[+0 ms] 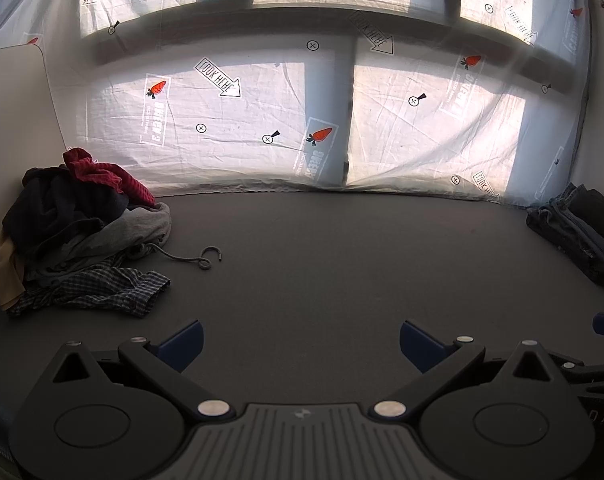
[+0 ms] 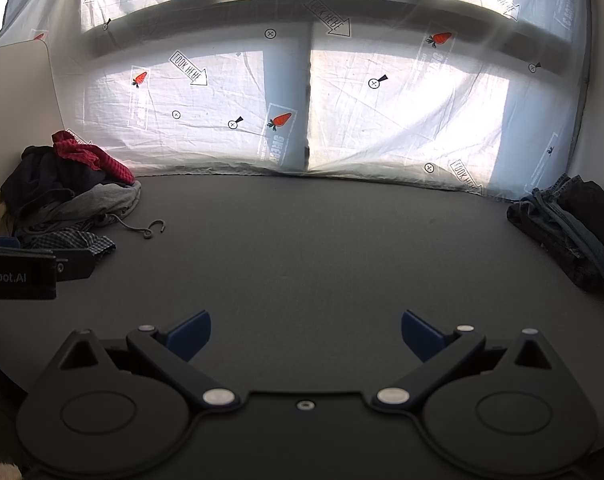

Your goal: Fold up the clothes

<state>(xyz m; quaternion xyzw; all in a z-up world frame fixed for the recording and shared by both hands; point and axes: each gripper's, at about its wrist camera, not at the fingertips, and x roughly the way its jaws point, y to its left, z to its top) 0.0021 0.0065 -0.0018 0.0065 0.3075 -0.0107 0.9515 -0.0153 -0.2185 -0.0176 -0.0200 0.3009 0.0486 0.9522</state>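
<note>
Where sunlit sheet [image 1: 222, 120] meets grey tabletop [image 1: 322, 260] (clothes pile [image 1: 82, 232] left), both hand-held grippers [image 1: 300, 344] [image 2: 306, 334] released.

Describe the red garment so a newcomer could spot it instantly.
Start at the dark grey table and go to its far left corner, where a heap of unfolded clothes sits against the white printed sheet. The red garment is crumpled on the heap's very top. It is the only bright red piece; the rest are black, grey, tan and checked.
</note>
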